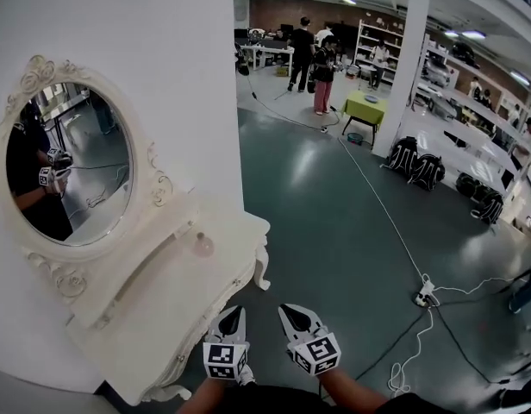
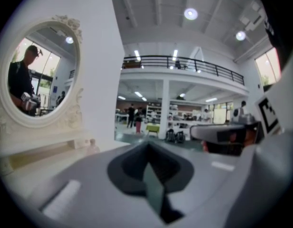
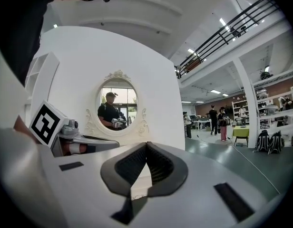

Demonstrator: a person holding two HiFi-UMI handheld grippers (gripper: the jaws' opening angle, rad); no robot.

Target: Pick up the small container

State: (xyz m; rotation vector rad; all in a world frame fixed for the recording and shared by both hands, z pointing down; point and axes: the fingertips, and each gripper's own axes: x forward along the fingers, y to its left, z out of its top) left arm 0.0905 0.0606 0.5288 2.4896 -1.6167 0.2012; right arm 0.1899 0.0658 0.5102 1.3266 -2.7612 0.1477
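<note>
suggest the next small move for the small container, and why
Probably open the left tool and reach forward to the small container on the white vanity: that tool is shut, empty, short of it, and nearer than the right tool.

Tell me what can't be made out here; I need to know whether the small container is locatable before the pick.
- Small container on the dressing table: head view, too small to tell shape or lid; left gripper view, blurred.
- Table's front and legs: head view, mostly hidden under its top, cut off by the bottom edge.
- Tabletop: right gripper view, mostly hidden behind the right gripper's body.
</note>
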